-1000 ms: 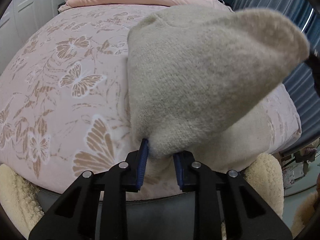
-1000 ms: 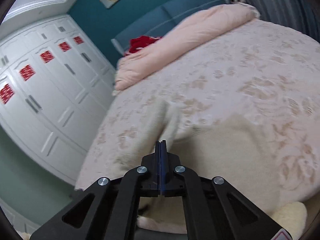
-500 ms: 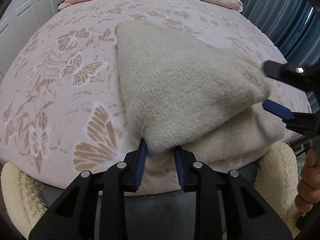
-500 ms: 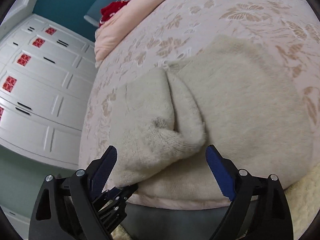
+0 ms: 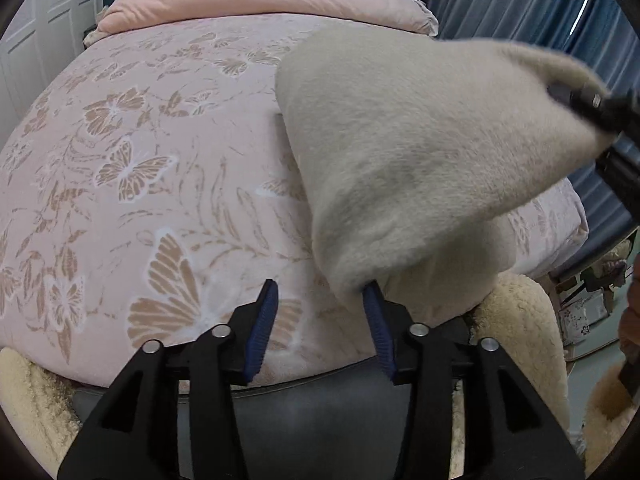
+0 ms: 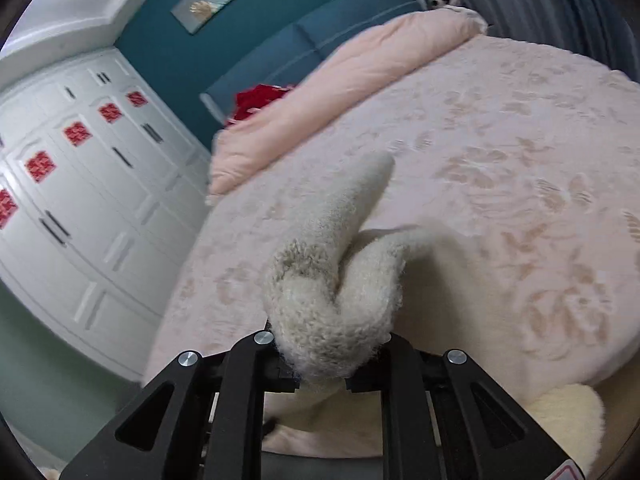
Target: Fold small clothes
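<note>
A cream knit garment (image 5: 420, 152) hangs lifted over the foot of the bed, its lower layer (image 5: 452, 280) lying on the cover. My left gripper (image 5: 320, 322) is below it, jaws opening. The garment's bottom corner only brushes the right blue pad (image 5: 378, 324), and nothing sits between the pads. My right gripper (image 5: 592, 108) holds the garment's far corner up at the right edge of the left wrist view. In the right wrist view, that gripper (image 6: 324, 360) is closing on a bunched fold of the garment (image 6: 332, 304), which hides its pads.
The pink butterfly-print bedspread (image 5: 140, 168) stretches away to a rolled pink duvet (image 5: 260, 0) at the head. White wardrobe doors (image 6: 80, 208) stand on the left and blue curtains (image 5: 520, 8) on the right. A fluffy cream rug (image 5: 520, 320) lies at the bed's foot.
My left jaws have spread apart and let go of the garment's near corner. My right gripper, wide open half a second ago, has closed on the garment's other corner and raised it.
</note>
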Demonstrator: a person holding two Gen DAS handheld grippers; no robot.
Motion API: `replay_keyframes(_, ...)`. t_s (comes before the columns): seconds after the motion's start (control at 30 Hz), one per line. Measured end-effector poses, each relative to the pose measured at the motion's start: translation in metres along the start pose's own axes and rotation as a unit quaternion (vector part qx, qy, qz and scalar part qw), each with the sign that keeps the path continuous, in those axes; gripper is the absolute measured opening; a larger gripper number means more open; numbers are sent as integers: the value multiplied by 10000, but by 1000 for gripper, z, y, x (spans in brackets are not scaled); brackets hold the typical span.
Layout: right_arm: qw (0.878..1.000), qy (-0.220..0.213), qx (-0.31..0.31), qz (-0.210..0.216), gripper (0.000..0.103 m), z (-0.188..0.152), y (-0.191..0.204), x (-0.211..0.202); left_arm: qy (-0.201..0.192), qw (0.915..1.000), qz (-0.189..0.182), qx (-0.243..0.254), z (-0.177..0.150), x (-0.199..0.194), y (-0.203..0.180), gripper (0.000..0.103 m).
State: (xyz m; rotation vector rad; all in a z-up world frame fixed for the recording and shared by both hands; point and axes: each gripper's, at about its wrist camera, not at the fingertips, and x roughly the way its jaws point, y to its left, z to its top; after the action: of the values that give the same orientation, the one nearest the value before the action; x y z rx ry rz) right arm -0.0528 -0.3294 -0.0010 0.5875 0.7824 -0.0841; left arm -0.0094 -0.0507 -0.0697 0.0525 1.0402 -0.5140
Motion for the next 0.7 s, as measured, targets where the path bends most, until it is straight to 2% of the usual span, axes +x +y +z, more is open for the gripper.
replay_keyframes(0.07, 9963, 533, 501, -452, 14, -21, -49, 27, 264, 9996, 85, -56, -2, 12, 0, 47)
replay_keyframes(0.13, 9922, 743, 893, -440, 15, -39, -77, 41, 456, 9986, 98, -239, -4, 21, 6, 47)
replay_keyframes(0.2, 9903, 657, 1212, -171, 17, -44, -84, 41, 483, 9981, 198, -321, -5, 21, 11, 47)
replay_keyframes(0.27, 9912, 622, 1164, -120, 18, -37, -79, 39, 380, 9983, 206, -402, -5, 15, 16, 47)
replay_keyframes(0.37, 9907, 665, 1171, 185, 27, -29, -66, 31, 280, 9981, 300, -470, -4, 9, 23, 48)
replay_keyframes(0.4, 9892, 646, 1253, 392, 45, -30, -64, 26, 259, 9979, 329, -504, -4, 7, 24, 49)
replay_keyframes(0.43, 9867, 613, 1367, 624, 70, -34, -61, 21, 234, 9976, 351, -547, -4, 6, 26, 49)
replay_keyframes(0.5, 9807, 679, 1512, 1037, 85, -46, -55, 19, 179, 9971, 386, -624, -3, 2, 30, 53)
replay_keyframes(0.63, 9679, 1381, 1316, 1635, 87, -81, -21, 31, -19, 9964, 461, -714, 1, -10, 36, 54)
replay_keyframes(0.7, 9672, 1606, 933, 1731, 87, -92, 12, 42, -113, 9959, 552, -700, 3, -15, 39, 54)
